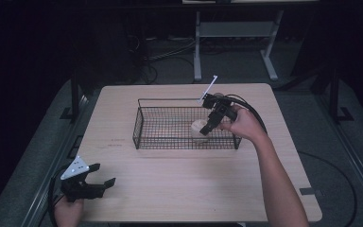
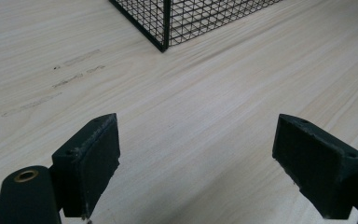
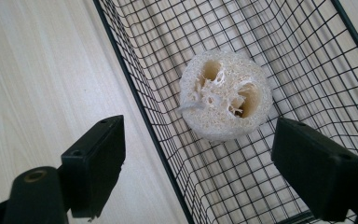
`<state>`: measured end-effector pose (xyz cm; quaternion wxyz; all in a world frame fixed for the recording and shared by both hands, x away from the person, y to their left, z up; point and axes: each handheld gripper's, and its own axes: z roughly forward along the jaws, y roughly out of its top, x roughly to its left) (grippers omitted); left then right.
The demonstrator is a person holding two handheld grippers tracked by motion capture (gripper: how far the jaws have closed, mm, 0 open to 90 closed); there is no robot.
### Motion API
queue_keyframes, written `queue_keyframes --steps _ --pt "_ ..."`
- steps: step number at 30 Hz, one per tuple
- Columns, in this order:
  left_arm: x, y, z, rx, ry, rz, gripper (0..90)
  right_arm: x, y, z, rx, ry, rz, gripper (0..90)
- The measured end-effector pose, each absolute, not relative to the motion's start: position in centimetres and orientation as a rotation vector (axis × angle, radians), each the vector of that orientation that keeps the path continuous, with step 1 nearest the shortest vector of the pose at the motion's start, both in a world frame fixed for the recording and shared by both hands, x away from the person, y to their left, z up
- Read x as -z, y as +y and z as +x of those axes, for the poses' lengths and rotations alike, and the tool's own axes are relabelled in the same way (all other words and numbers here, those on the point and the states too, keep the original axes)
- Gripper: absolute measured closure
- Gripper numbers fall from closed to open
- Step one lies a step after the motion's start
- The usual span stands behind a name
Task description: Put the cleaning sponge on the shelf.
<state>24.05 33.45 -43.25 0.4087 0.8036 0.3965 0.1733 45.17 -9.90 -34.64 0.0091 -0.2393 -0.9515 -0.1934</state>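
Wooden table [image 1: 179, 184]: pale holey loofah slice [image 3: 224, 95] in wire basket [image 1: 144, 124]; both tongs wide open, empty.

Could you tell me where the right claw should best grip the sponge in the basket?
Probably across the round rim of the sponge, from above: it lies flat on the basket floor, holes up, and the open right claw already hangs over it.

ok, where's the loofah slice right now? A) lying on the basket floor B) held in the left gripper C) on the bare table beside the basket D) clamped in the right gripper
A: the loofah slice lies on the mesh floor of the wire basket, while the right gripper hangs open over the basket wall without touching it.
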Motion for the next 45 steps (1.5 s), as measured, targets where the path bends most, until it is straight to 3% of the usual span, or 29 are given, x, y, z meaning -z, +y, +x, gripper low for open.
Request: queue_keyframes --steps 27,45 --pt "43.3 33.4 24.0 -0.44 0.998 2.032 13.7 34.3 -11.2 42.9 0.629 -2.986 -0.726 16.1" --pt "43.3 33.2 24.0 -0.439 0.998 2.036 13.7 35.8 -13.1 40.7 0.623 -2.979 -0.736 16.2"
